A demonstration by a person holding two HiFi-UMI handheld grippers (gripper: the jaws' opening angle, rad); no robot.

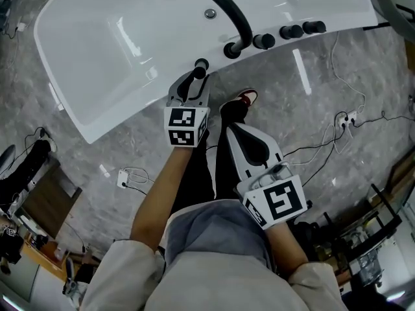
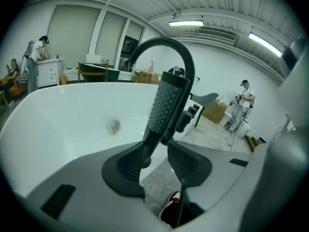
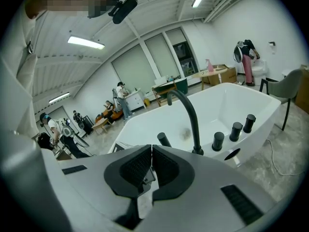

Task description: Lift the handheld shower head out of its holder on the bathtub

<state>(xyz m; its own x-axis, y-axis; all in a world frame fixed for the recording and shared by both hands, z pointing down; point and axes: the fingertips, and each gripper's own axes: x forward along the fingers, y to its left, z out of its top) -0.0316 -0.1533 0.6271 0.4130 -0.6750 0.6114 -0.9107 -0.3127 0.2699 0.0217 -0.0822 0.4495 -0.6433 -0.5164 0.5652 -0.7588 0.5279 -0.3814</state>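
The handheld shower head (image 1: 201,64) is a black stick with a knurled grip (image 2: 165,104). It stands upright in its holder on the near rim of the white bathtub (image 1: 97,50). My left gripper (image 1: 196,78) is right at it, open, with the handle rising between the jaws (image 2: 155,149). The left pad lies close against the handle and a gap shows at the right pad. My right gripper (image 1: 235,129) hangs back over the floor, shut with nothing between its pads (image 3: 150,151). From the right gripper view the shower head (image 3: 163,139) shows beyond it.
A tall black arched faucet (image 1: 224,8) rises just right of the shower head, with three black knobs (image 1: 290,32) along the rim beyond it. Cables and a power strip (image 1: 349,117) lie on the grey floor. My shoe (image 1: 248,96) stands by the tub. People work in the background.
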